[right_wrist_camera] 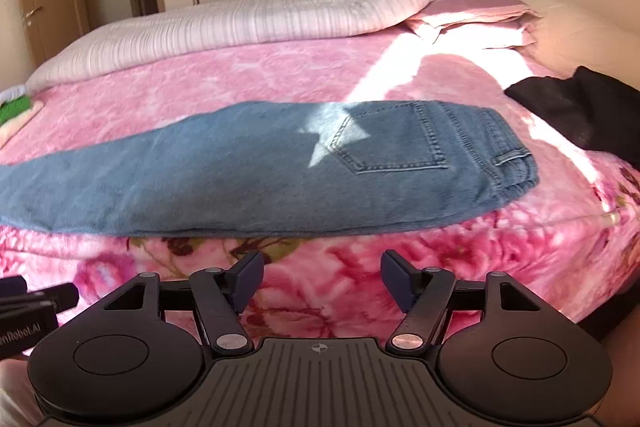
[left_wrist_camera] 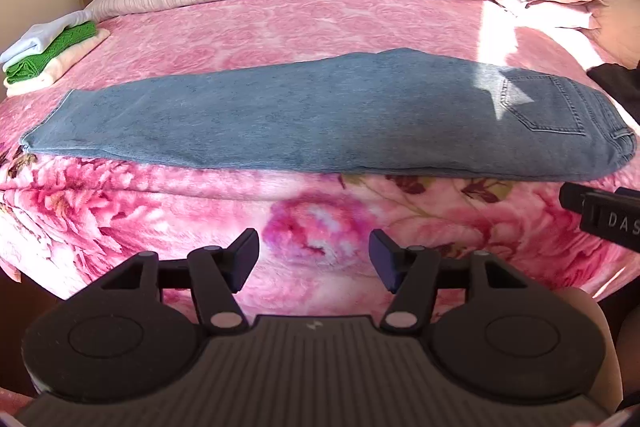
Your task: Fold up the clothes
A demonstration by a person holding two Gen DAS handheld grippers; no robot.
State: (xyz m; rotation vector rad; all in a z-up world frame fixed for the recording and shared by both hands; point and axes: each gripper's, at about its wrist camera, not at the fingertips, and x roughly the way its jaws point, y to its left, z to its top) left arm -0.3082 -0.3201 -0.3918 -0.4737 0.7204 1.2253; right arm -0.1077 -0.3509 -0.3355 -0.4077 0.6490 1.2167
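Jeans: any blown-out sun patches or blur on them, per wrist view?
Left wrist view: a sharp sunlit patch falls on the jeans beside the back pocket, and the pink blanket is blown out at upper right; fisheye bends the bed edge. Right wrist view: the same bright patch sits by the pocket, a white glare band crosses the blanket, and the leg end at left looks soft.

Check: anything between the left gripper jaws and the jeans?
Only bare pink floral blanket separates the left gripper from the jeans; left wrist view.
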